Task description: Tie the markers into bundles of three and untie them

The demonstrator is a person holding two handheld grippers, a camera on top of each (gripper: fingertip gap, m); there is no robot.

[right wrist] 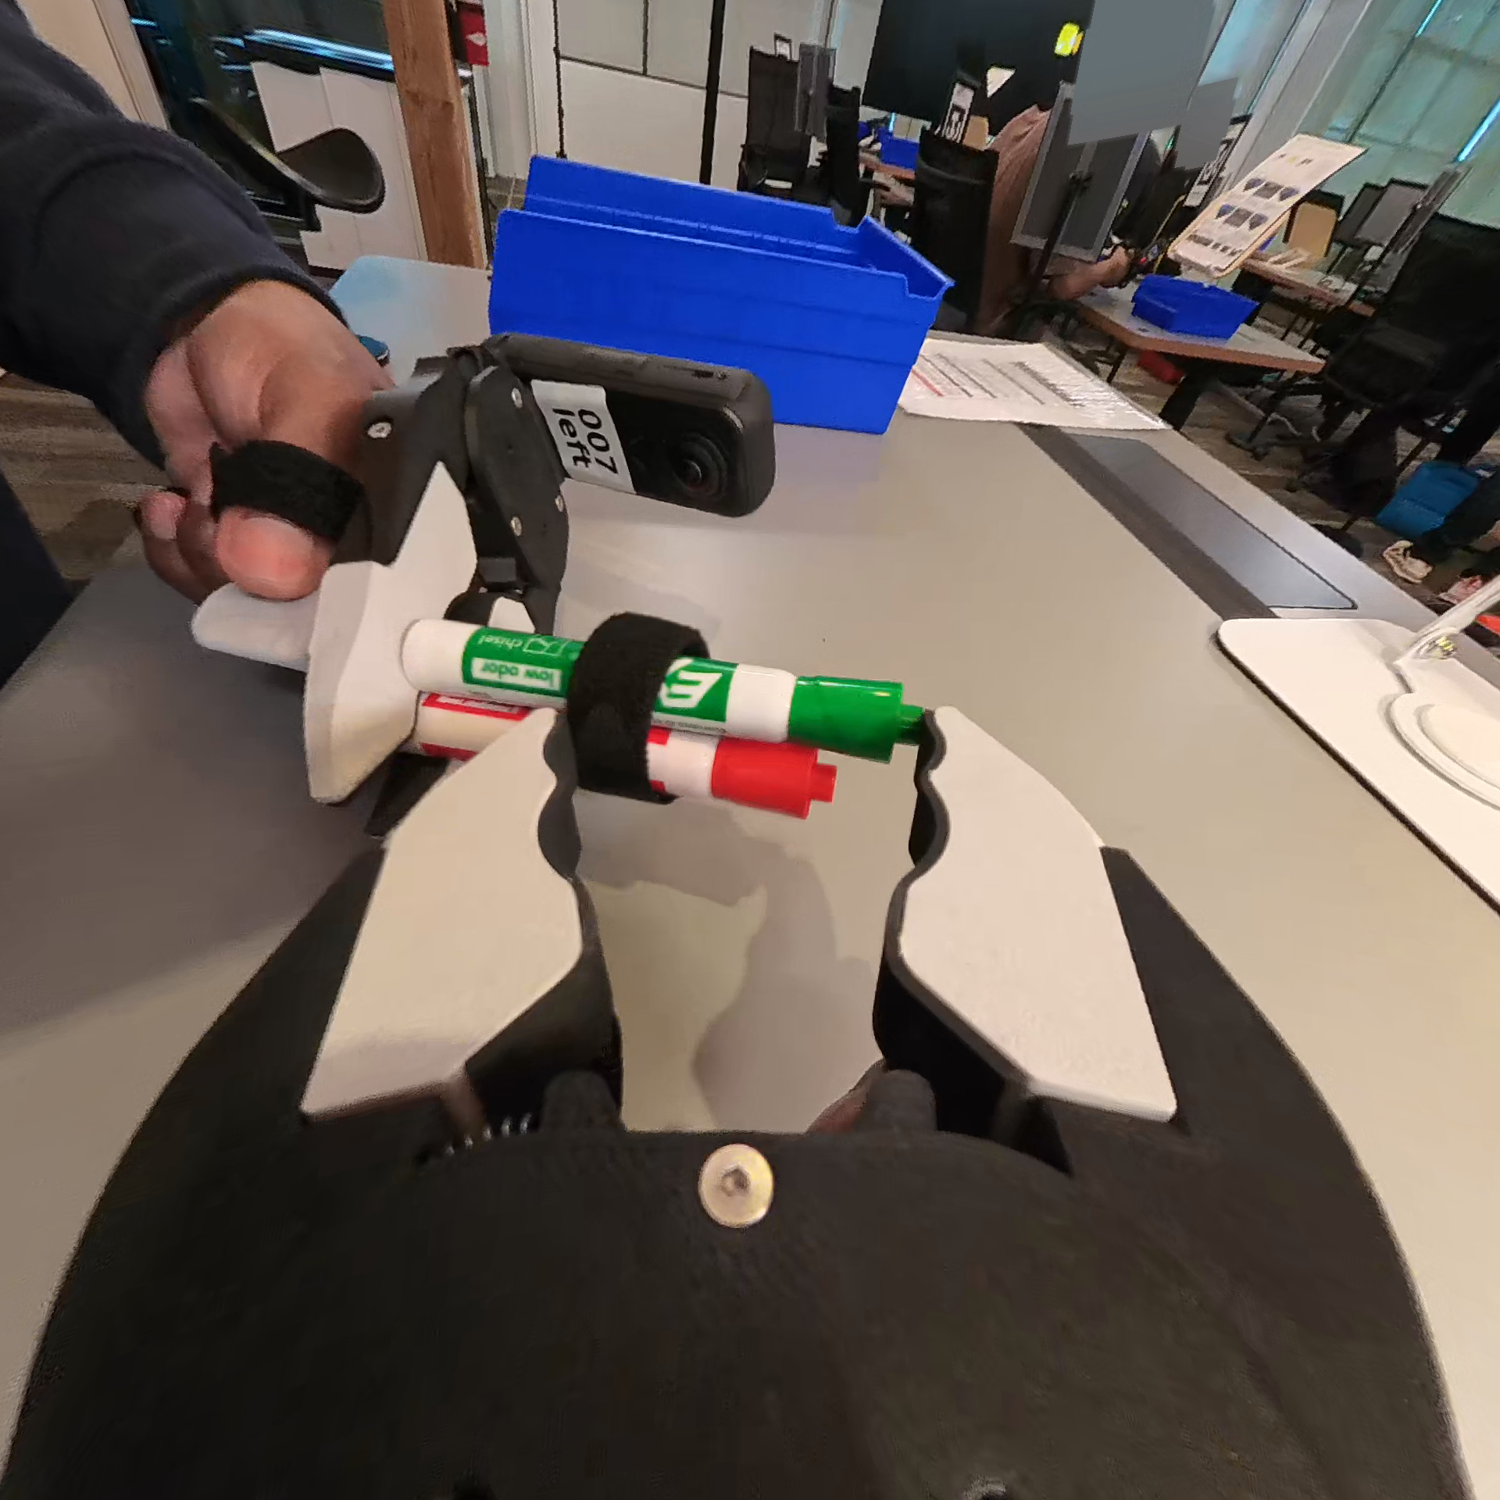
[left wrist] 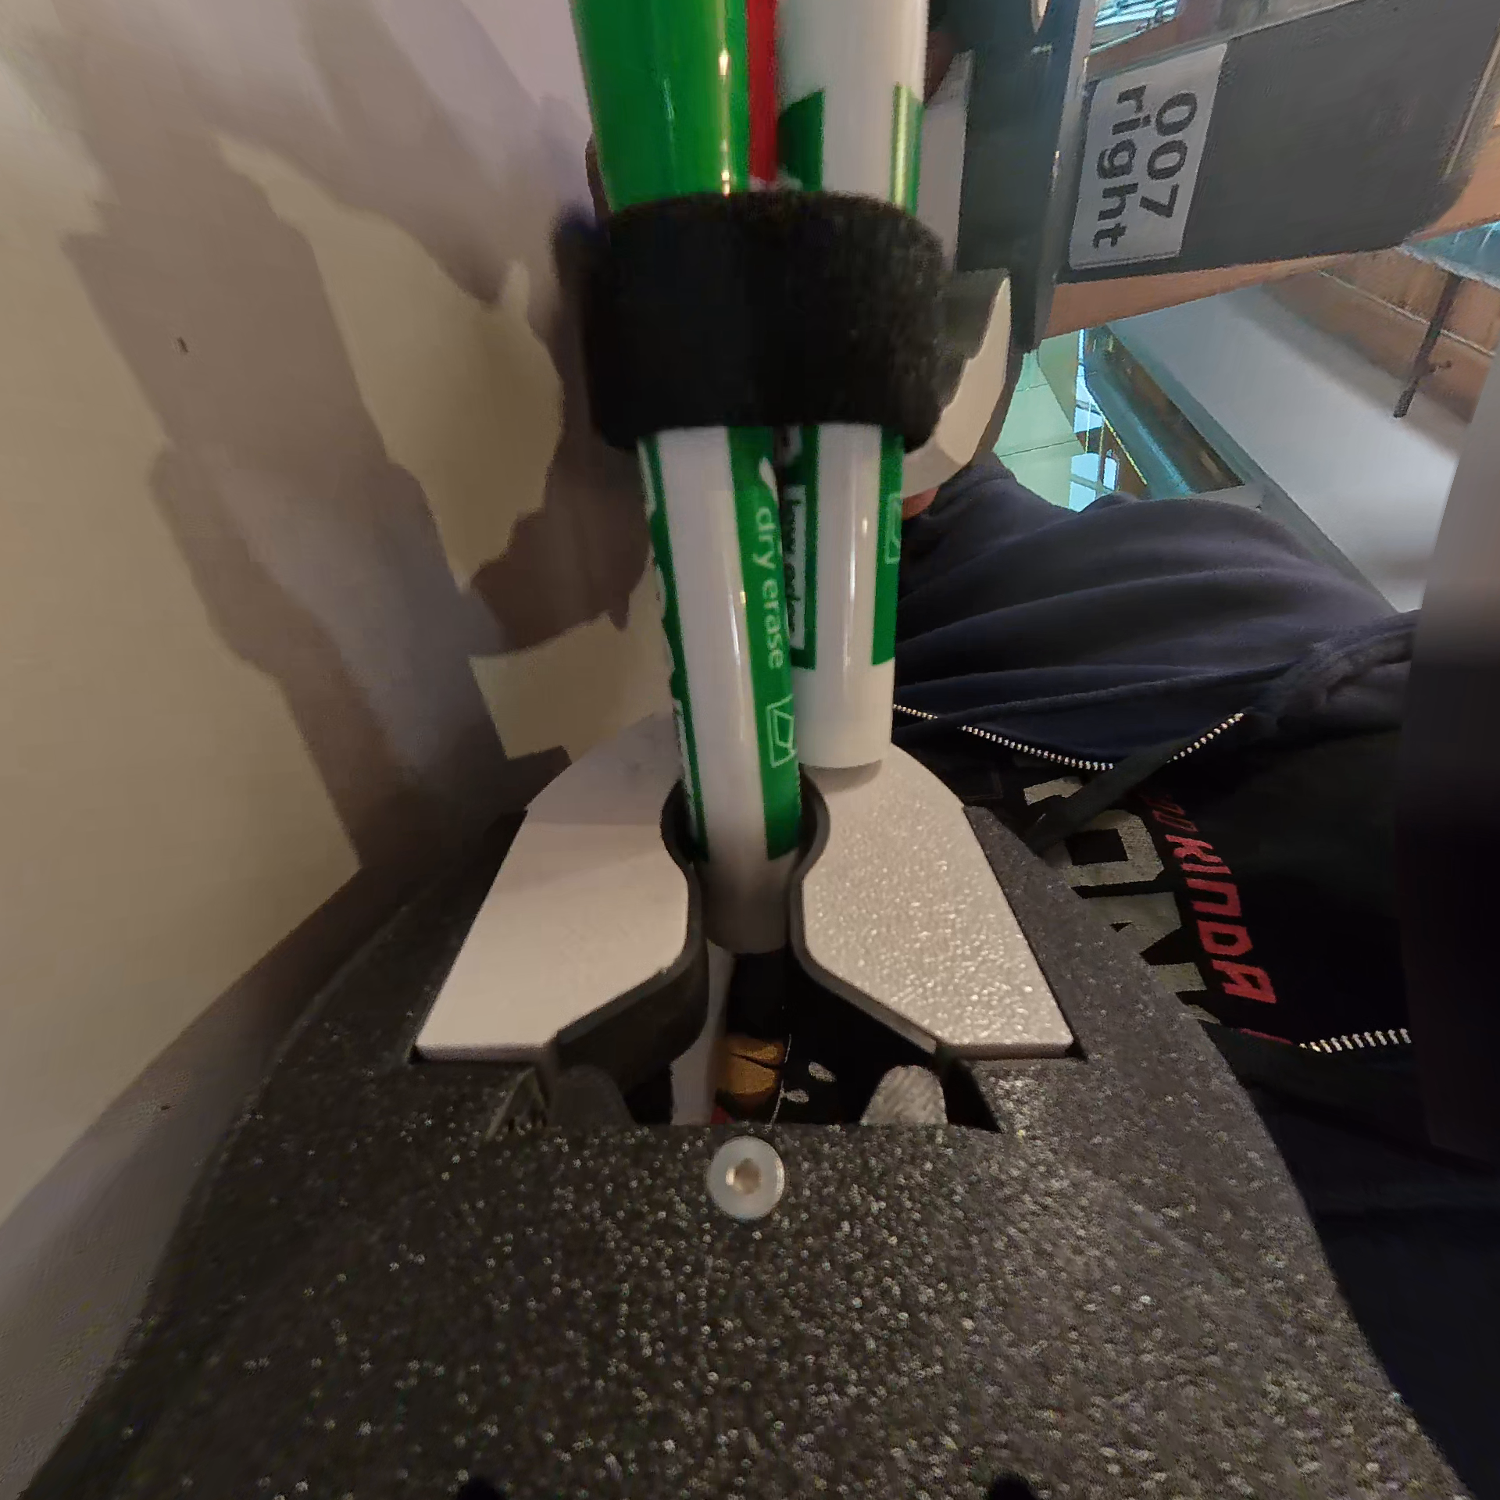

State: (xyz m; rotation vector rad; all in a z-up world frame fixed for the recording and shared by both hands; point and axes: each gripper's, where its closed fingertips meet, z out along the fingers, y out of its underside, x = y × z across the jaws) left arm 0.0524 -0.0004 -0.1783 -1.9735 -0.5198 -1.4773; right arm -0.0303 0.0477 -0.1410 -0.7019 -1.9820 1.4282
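Observation:
A bundle of three markers is bound by a black hook-and-loop strap (left wrist: pixel 763 325). In the left wrist view I see two green-and-white markers (left wrist: pixel 730 609) and a red one (left wrist: pixel 760 81) between them. My left gripper (left wrist: pixel 743 820) is shut on the butt end of one green marker and holds the bundle level above the table. In the right wrist view the green marker (right wrist: pixel 763 690) lies over the red marker (right wrist: pixel 747 771); the third is hidden. The strap (right wrist: pixel 625 706) wraps their middle. My right gripper (right wrist: pixel 743 755) is open, one jaw beside the strap, the other at the green cap's tip. The left gripper (right wrist: pixel 381 698) shows left.
A grey table (right wrist: pixel 974 568) lies below. A blue bin (right wrist: pixel 706 325) stands at its far side, with a printed sheet (right wrist: pixel 1015 381) beside it. A white mat (right wrist: pixel 1339 714) lies at the right edge. A person's hand (right wrist: pixel 260 406) holds the left gripper.

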